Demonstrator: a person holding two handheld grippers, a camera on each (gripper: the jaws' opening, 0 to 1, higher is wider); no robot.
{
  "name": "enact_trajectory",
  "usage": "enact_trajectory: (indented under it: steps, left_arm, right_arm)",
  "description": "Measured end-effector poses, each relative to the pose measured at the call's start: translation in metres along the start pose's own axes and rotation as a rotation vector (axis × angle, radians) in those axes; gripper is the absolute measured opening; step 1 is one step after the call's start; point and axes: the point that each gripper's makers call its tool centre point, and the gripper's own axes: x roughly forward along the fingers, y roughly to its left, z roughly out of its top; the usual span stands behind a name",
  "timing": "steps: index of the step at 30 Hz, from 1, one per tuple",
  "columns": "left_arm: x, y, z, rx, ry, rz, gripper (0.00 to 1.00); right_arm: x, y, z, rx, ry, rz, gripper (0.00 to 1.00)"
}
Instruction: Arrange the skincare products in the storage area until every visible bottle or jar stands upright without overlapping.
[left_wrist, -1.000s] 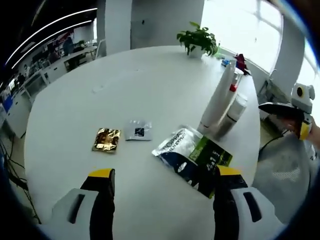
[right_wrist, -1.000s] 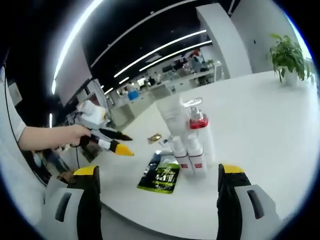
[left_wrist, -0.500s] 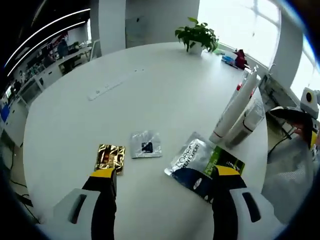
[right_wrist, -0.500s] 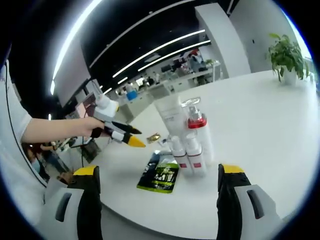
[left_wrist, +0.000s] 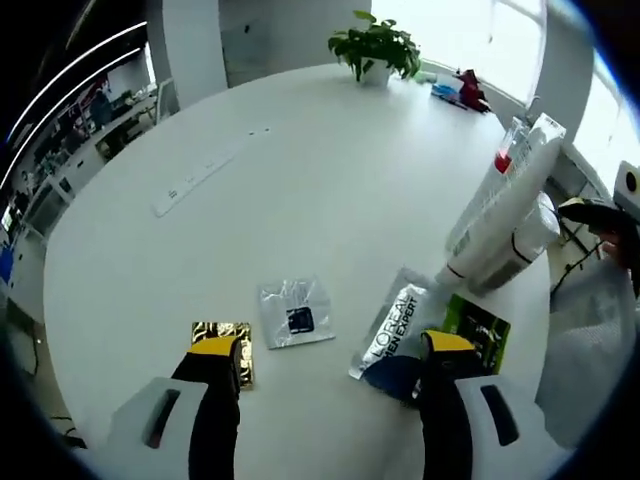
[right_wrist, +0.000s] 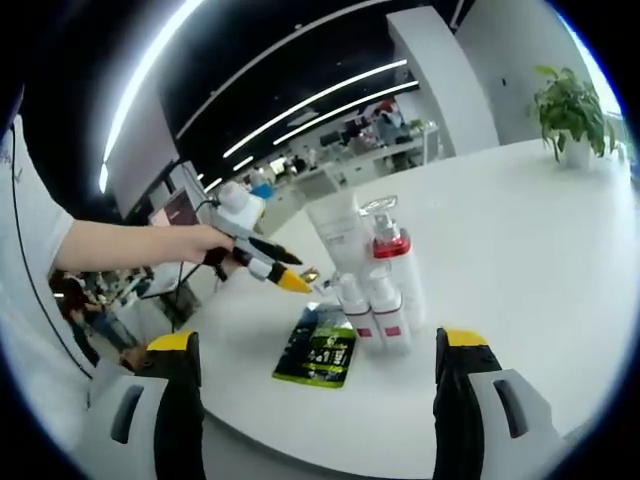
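Left gripper view looks down along the left gripper (left_wrist: 325, 365), whose black jaws with yellow tips stand wide apart with nothing between them, above a round white table (left_wrist: 300, 170). Just at the tip of one jaw lies a small gold foil sachet (left_wrist: 222, 340), partly hidden by it; between the jaws and a little beyond their tips lies a clear plastic sachet with a dark square inside (left_wrist: 296, 313); at the tip of the other jaw lies a silver, blue and green printed pouch (left_wrist: 415, 330), flat on the table. Beyond that pouch stands a close group of white skincare bottles (left_wrist: 505, 220), among them a tall white tube and a pump bottle with a red collar, all well outside the jaws. A potted green plant (left_wrist: 372, 45) stands at the far edge of the table. Right gripper view shows the right gripper (right_wrist: 315, 375) with jaws likewise wide and empty, the upright bottles (right_wrist: 372, 285) and the flat pouch (right_wrist: 322, 350) ahead between them but well beyond the tips, and a person's hand (right_wrist: 195, 245) holding the left gripper (right_wrist: 275, 268) beside the bottles.
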Motion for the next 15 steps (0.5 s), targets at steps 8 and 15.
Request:
enact_trajectory:
  steps: [8,15]
  left_arm:
    - [0.016,0.013,0.005,0.014,0.047,-0.002,0.65]
    - [0.028,0.021,0.004,0.035,0.092,0.006,0.66]
  right_arm:
    - [0.0,-0.001,0.0,-0.005,-0.002,-0.005,0.96]
    - [0.0,-0.001,-0.001,0.003,0.0,-0.002,0.96]
